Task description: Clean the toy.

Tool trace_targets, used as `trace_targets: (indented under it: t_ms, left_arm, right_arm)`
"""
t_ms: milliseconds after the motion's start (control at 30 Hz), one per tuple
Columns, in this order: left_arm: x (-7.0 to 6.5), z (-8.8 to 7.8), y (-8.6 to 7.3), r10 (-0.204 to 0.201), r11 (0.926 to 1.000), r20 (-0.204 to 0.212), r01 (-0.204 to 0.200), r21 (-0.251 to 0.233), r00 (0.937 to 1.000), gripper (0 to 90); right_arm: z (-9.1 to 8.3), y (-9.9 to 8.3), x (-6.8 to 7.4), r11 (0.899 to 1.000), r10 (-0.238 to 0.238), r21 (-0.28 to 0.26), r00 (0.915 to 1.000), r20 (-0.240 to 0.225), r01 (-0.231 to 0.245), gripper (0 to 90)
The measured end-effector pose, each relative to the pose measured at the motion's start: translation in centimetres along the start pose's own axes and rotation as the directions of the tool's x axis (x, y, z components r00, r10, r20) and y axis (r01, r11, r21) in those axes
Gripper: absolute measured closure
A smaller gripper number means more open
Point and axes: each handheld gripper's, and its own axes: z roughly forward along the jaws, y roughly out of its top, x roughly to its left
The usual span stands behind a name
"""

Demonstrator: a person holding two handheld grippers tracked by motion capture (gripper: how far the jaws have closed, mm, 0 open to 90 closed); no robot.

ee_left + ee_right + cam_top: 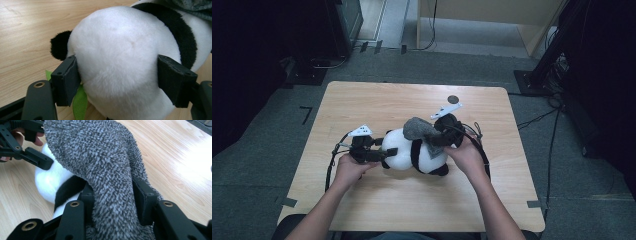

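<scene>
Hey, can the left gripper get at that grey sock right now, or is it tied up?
Probably not. The left gripper has its jaws clamped on the panda's white head, and the sock lies over the panda's far side, between the right gripper's jaws. The left would have to let go first.

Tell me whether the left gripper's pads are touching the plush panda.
Touching. In the left gripper view both pads of the left gripper press into the white fur of the plush panda, one on each side, with no gap showing.
</scene>
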Motion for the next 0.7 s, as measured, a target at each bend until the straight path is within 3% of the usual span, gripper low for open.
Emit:
trace_targets:
  t_ms: [333, 500, 700]
  left_arm:
    - [0.0, 0.0, 0.0, -0.001, 1.0000, 0.000, 0.001, 0.000, 1.0000, 24.2]
    - [0.0, 0.0, 0.0, -0.004, 1.0000, 0.001, 0.004, 0.000, 1.0000, 24.2]
    - [0.1, 0.0, 0.0, -0.004, 1.0000, 0.002, 0.004, 0.000, 1.0000, 24.2]
  right_arm:
    - [-1.6, -1.7, -1.7, 0.998, 0.055, -0.018, 0.9983, 0.018, -0.055, 61.6]
    - [-2.2, -2.6, -2.5, 0.994, 0.105, -0.010, 0.9943, 0.016, -0.105, 67.4]
    - [-3.1, -2.7, -3.6, 0.991, 0.136, -0.020, 0.9882, 0.070, -0.135, 68.3]
